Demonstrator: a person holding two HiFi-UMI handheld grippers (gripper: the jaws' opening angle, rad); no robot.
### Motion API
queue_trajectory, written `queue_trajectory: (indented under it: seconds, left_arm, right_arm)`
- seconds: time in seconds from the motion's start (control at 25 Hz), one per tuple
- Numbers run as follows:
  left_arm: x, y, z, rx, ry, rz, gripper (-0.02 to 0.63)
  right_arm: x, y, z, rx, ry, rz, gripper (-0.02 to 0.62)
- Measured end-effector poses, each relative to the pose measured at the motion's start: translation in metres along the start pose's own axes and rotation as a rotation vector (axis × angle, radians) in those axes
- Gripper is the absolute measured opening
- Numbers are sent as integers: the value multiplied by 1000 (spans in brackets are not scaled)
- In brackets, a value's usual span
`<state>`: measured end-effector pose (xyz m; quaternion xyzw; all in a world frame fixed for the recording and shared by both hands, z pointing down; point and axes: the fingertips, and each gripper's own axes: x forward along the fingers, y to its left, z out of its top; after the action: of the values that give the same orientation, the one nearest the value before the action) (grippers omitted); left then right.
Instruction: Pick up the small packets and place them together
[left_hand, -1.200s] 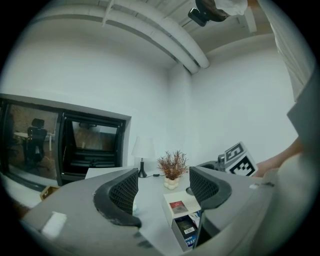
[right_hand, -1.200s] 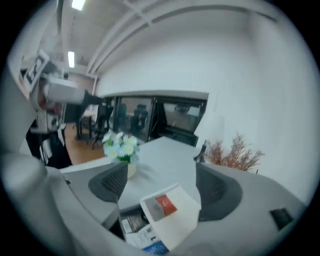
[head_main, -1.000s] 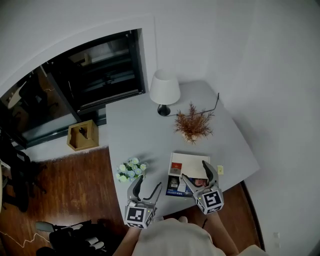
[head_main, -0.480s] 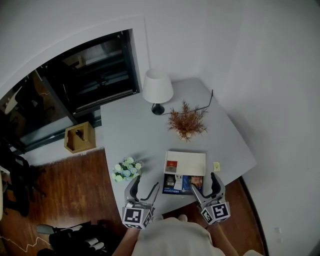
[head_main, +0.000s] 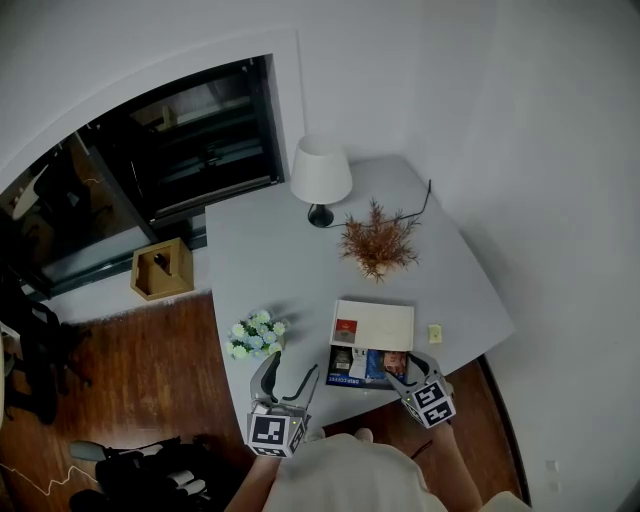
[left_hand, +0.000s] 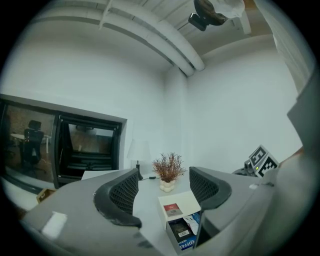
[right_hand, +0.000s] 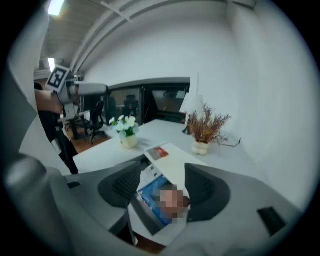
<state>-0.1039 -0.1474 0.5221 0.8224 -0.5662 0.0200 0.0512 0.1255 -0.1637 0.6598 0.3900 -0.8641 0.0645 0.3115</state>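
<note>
I held my left tongs spread and empty at the table's near edge, right tongs just narrowing around the small packets in the white box near right, pads seemingly not pressing

Smooth matt grey desk; glossy wood-plank floor; glossy printed packets; plain wooden box; matt white lampshade.

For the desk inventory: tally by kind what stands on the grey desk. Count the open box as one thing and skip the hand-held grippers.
Lamp: 1
Potted plants: 2 (dried plant, flowers)
Open box: 1
Small yellow slip: 1
Total: 5
</note>
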Motion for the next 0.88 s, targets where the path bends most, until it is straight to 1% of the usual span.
queue_trajectory:
  seconds: [0.08, 0.16, 0.32, 0.44, 0.64, 0.72, 0.76, 0.8, 0.84, 0.88]
  left_arm:
    - [-1, -1, -2, -1, 6, 2, 321]
    - [-1, 0, -3, 0, 11, 4, 321]
    - [-2, 0, -5, -8, 15, 13, 321]
    - [-3, 1, -5, -12, 12, 20, 311]
    - [-7, 8, -7, -13, 15, 39, 310]
    - [-9, 10, -7, -17, 9, 47, 296]
    - [-10, 12, -7, -17, 8, 52, 296]
    - [-10, 13, -7, -18, 8, 56, 296]
    - [-11, 14, -7, -19, 9, 58, 296]
    - [-11, 14, -7, -19, 10, 58, 296]
  right_arm:
    - [20, 6, -27, -57, 129, 30, 267]
    - [40, 12, -49, -138, 245, 61, 268]
    - [70, 16, -81, -277, 412, 88, 267]
    - [86, 13, -93, -315, 480, 82, 267]
    - [102, 12, -99, -300, 547, 66, 268]
    - [105, 14, -100, -295, 565, 68, 261]
    - [105, 17, -100, -293, 570, 79, 250]
    - [105, 22, -100, -293, 571, 93, 189]
    - [104, 27, -101, -295, 568, 104, 113]
    - [103, 31, -102, -299, 561, 110, 71]
